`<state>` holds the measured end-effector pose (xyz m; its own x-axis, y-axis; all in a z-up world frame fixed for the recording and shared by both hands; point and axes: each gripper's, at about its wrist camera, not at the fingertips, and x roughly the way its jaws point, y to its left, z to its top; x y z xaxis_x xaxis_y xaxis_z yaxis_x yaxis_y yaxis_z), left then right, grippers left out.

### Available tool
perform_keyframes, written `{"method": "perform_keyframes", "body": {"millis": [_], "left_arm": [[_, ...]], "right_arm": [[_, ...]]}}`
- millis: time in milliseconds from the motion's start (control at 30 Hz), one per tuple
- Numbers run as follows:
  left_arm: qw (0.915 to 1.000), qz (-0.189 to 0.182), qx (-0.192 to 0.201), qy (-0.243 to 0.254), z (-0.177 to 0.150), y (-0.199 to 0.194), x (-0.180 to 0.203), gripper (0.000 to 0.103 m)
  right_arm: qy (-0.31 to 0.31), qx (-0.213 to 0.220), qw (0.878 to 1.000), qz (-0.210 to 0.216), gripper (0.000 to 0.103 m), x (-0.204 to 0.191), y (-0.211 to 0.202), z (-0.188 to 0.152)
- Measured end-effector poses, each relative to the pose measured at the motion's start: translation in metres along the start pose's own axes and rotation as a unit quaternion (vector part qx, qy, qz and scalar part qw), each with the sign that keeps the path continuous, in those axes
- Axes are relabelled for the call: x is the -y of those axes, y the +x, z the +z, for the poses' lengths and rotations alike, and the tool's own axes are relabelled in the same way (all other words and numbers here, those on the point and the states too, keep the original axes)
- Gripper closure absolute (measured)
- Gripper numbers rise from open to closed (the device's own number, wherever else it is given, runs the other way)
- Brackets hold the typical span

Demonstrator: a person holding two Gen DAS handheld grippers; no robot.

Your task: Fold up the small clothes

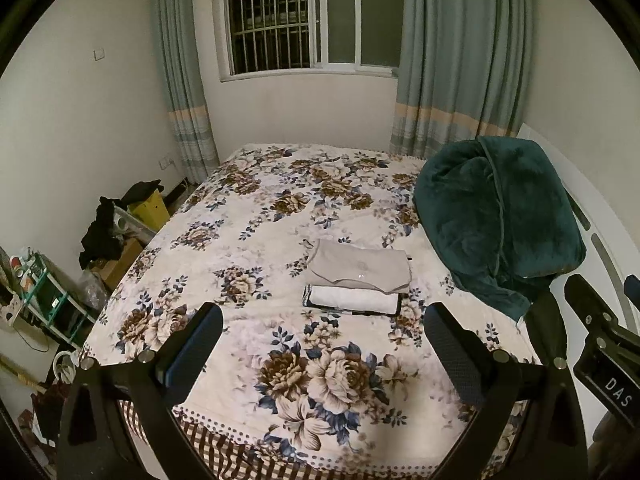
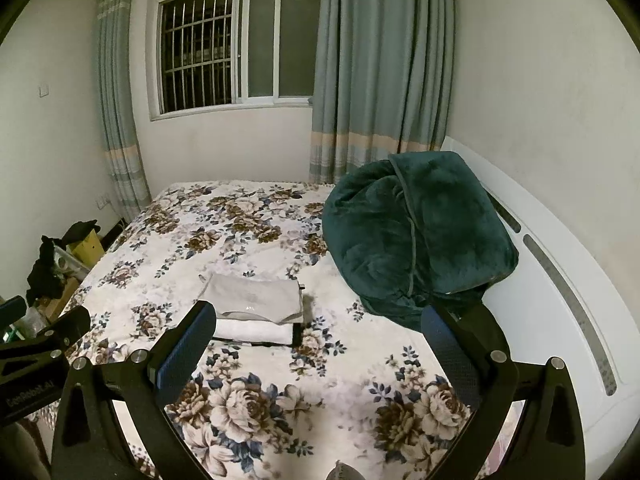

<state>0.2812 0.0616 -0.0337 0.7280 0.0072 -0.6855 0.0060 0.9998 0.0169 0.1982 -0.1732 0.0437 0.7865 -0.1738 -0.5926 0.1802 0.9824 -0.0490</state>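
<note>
A small stack of folded clothes lies on the floral bedspread (image 1: pixel 248 248): a beige piece (image 1: pixel 360 266) on top, a white piece (image 1: pixel 354 299) under it, and a dark one at the bottom edge. The stack also shows in the right wrist view, beige (image 2: pixel 254 296) over white (image 2: pixel 252 330). My left gripper (image 1: pixel 322 330) is open and empty, held above the bed's near end, short of the stack. My right gripper (image 2: pixel 318 330) is open and empty, to the right of the left one; the stack lies just beyond its left finger (image 2: pixel 186 346).
A bulky dark green blanket (image 1: pixel 496 216) is heaped at the right by the white headboard (image 2: pixel 560 300). Boxes, dark clothes and a shelf (image 1: pixel 60 300) crowd the floor left of the bed. A window and curtains (image 1: pixel 460 60) stand behind.
</note>
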Motion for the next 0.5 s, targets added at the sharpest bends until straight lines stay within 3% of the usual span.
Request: {"method": "perform_keyframes", "body": {"millis": [500], "left_arm": [[1.0000,0.002,0.005,-0.002,0.0010,-0.0049,-0.0023,0.000]], "right_arm": [[0.000,-0.003,1.000,0.005,0.000,-0.0019,-0.0030,0.0029]]}}
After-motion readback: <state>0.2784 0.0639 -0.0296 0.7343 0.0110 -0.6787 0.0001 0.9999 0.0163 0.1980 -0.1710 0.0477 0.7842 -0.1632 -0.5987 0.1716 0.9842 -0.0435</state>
